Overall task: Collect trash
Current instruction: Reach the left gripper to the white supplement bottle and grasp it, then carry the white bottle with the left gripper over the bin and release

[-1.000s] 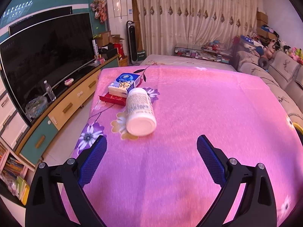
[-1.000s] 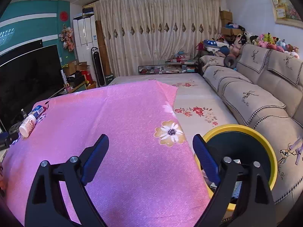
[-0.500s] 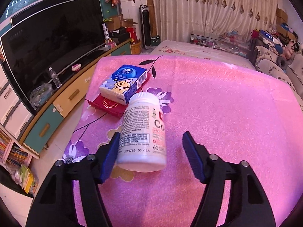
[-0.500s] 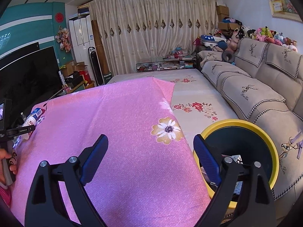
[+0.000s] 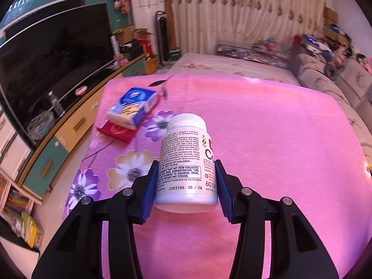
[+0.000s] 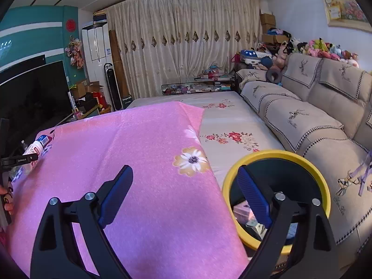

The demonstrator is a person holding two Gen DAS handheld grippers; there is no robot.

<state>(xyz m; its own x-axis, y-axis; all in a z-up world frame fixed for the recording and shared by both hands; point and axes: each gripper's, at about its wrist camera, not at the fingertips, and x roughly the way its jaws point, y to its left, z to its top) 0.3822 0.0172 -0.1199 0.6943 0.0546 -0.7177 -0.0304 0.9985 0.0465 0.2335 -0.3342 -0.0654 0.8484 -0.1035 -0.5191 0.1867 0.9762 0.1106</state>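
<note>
My left gripper (image 5: pixel 186 182) has closed in since half a second ago: its ribbed blue pads (image 5: pixel 150 187) now press both sides of the white supplement bottle (image 5: pixel 186 162), which lay loose between open fingers before. The bottle is a smooth plastic cylinder with a ridged cap, pointing away from me over the fuzzy pink flowered cloth (image 5: pixel 267 139). Beyond it, a soft blue tissue pack (image 5: pixel 132 107) sits on a flat red booklet (image 5: pixel 116 132), both blurred. My right gripper (image 6: pixel 186 195) hangs with its fingers spread wide, unchanged, holding nothing. Beside it stands a round yellow-rimmed bin (image 6: pixel 276 154); its contents are partly hidden behind the finger.
</note>
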